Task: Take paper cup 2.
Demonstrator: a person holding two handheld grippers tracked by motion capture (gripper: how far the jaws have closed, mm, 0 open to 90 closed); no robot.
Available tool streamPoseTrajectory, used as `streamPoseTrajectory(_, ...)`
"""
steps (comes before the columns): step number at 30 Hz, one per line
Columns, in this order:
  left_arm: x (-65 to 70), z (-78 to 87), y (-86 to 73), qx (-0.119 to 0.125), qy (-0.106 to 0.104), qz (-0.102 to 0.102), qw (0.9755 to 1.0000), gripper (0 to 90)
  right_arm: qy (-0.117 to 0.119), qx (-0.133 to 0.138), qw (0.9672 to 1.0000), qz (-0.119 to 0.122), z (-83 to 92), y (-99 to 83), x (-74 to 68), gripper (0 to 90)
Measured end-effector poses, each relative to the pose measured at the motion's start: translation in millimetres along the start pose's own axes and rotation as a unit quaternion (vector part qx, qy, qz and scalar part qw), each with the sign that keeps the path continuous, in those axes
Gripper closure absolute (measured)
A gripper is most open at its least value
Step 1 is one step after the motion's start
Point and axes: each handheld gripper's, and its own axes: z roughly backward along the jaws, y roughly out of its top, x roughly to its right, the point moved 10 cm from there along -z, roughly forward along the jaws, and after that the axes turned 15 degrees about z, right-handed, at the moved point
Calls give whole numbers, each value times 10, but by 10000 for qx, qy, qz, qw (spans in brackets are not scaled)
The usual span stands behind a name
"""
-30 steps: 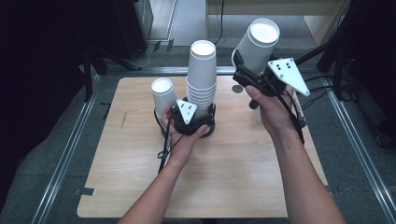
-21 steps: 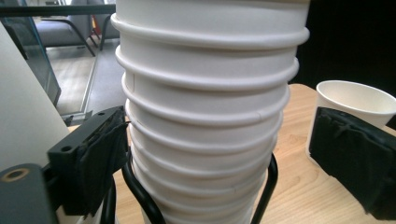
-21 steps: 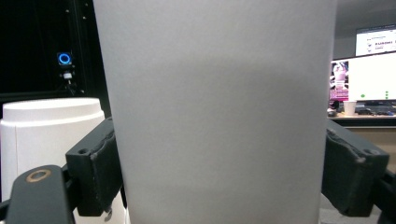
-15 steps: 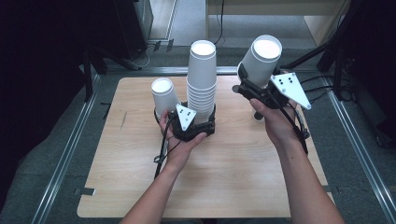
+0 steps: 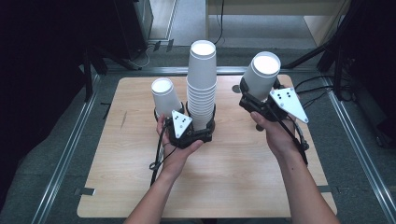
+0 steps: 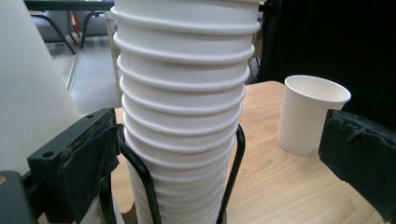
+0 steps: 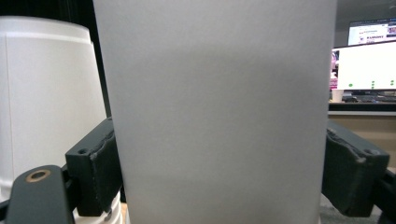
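Observation:
A tall stack of white paper cups [image 5: 201, 84] stands in a black wire holder [image 6: 140, 172] at the table's middle. My left gripper [image 5: 201, 125] sits at the stack's base. Its jaws have just been opening and now stand wide, with the stack [image 6: 187, 116] between them and both pads [image 6: 359, 158] off it. My right gripper [image 5: 259, 92] is shut on a single white cup [image 5: 262, 72], held tilted above the table to the right of the stack. That cup [image 7: 219, 112] sits between the two pads in the right gripper view.
Another white cup [image 5: 164, 95] stands just left of the stack, beside the left gripper. An upright cup [image 6: 310, 112] rests on the wooden table [image 5: 233, 177] beyond the stack. Metal rails [image 5: 65, 158] border the table, with dark equipment around it.
The right hand has brought its cup down and slightly right. The left gripper's jaws have opened around the stack and the hand has drawn back a little toward the person.

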Motion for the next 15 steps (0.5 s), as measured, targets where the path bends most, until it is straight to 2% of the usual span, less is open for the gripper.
streamPoseTrajectory(5, 18, 69, -71, -122, -10, 47, 9999, 0, -14, -65, 9999, 78, 81, -110, -28, 137)
streamPoseTrajectory(9, 43, 142, -105, -153, -133, 106, 9997, 0, 17, -118, 9998, 152, 147, -181, -43, 137)
streamPoseTrajectory(15, 0, 230, -166, -195, -135, 114, 9997, 0, -11, -210, 9991, 378, 267, -321, -38, 138)
